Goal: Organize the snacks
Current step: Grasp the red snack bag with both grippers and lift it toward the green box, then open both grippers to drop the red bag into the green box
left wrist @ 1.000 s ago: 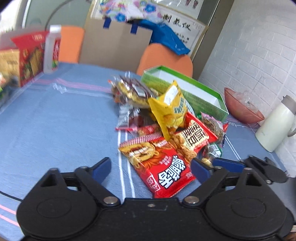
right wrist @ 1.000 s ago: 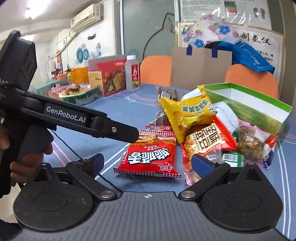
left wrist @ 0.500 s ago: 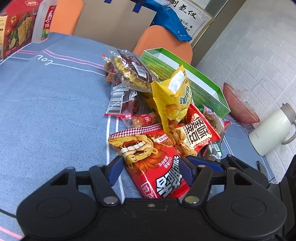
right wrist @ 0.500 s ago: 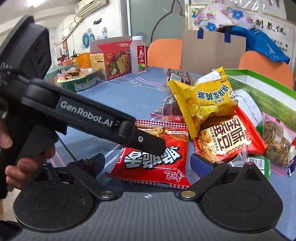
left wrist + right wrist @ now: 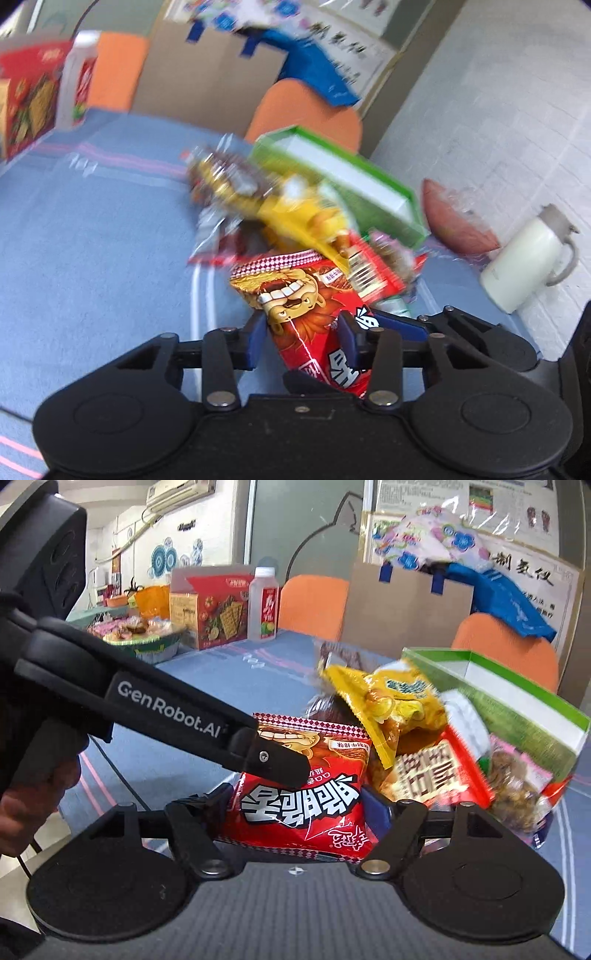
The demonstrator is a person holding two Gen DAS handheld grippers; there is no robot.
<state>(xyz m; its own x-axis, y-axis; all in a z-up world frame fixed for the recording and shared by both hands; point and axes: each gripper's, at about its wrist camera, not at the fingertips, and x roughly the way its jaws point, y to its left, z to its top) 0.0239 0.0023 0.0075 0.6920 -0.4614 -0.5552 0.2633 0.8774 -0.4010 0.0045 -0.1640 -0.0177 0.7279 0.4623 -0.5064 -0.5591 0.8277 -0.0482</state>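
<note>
A red snack bag [image 5: 295,295] with a cartoon lion face is pinched and crumpled between the blue pads of my left gripper [image 5: 301,339], tilted up off the blue table [image 5: 92,240]. In the right wrist view the same bag [image 5: 306,801] fills the gap of my right gripper [image 5: 299,805], whose pads sit at the bag's side edges. Whether they press on it I cannot tell. One left finger [image 5: 273,760] lies across the bag's top. Behind it is a pile with a yellow bag [image 5: 399,701] and a red-and-white bag [image 5: 436,771], beside a green open box [image 5: 517,709].
A white kettle [image 5: 524,262] and a reddish bowl [image 5: 454,221] stand at the right by the brick wall. At the table's far left are a red cracker box [image 5: 214,609], a bottle [image 5: 263,605] and a basket of snacks [image 5: 147,642]. Orange chairs stand behind the table.
My left gripper went from open in front of the red bag to shut on it, and has raised it. The right gripper's jaws have narrowed around the same bag.
</note>
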